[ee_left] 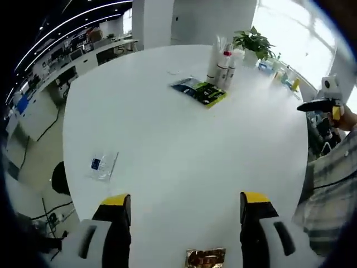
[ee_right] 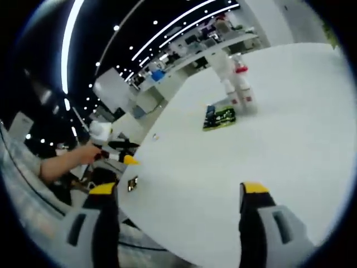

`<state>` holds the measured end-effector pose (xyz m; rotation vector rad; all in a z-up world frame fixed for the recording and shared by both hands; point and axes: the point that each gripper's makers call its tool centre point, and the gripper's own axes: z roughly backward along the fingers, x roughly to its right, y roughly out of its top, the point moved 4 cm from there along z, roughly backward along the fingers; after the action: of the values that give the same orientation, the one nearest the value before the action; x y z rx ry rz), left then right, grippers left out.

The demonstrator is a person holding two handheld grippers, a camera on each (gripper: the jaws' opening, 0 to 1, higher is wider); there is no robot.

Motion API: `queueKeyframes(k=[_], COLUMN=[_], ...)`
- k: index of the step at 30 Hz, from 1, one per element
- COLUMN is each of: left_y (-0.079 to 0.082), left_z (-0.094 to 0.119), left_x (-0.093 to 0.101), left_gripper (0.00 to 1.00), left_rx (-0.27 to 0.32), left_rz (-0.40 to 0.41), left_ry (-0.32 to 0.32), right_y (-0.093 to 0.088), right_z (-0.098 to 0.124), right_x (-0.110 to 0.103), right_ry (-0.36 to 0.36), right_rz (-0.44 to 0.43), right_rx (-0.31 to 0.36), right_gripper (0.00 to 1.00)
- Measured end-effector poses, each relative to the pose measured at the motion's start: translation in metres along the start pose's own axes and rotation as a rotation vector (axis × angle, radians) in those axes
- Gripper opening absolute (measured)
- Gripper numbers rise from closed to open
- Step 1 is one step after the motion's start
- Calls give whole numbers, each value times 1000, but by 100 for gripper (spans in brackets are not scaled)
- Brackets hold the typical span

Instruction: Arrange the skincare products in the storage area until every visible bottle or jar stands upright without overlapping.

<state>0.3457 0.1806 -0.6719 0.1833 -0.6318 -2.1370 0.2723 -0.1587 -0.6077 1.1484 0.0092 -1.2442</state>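
Observation:
A tight cluster of white bottles (ee_left: 223, 68), one with a red cap, stands upright at the far side of the round white table (ee_left: 184, 145). Just in front of them lie flat green and blue packets (ee_left: 199, 91). My left gripper (ee_left: 186, 202) is open over the near table edge, nothing between its jaws. In the right gripper view the same bottles (ee_right: 237, 84) and green packet (ee_right: 220, 117) lie far ahead. My right gripper (ee_right: 179, 190) is open and empty above the table rim. The left gripper (ee_right: 120, 152) shows there in a hand, off the table's edge.
A small clear sachet with a blue label (ee_left: 102, 166) lies near the table's left edge. A potted plant (ee_left: 254, 42) and small coloured items (ee_left: 284, 78) stand behind the bottles. The right gripper (ee_left: 322, 105) hovers past the table's right edge. Office desks (ee_left: 72, 61) lie beyond.

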Motion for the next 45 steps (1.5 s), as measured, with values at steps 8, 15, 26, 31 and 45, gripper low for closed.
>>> queueKeyframes(k=[8,15,26,31,45], left_y=[-54,-87,-106,-103,-107], left_z=[8,7,-4,-5,4], left_x=[16,20,20,14,17], left_gripper=[83,82,69,66,41], left_rx=[-85,-119,-197,-170,-185], left_rz=[-38,-45,-154,-151,-91], left_ry=[1,18,1,7,12], right_y=[0,-3,-10,-13,-15], right_z=[-2,-1,-1,4,2], right_x=[-2,-3,-6,-3,0], right_ry=[17,19,27,19,21], right_rz=[4,-10,-4,-8,-18], right_rx=[0,5,-12,-11,-21], right_gripper=[87,87,86,86,86])
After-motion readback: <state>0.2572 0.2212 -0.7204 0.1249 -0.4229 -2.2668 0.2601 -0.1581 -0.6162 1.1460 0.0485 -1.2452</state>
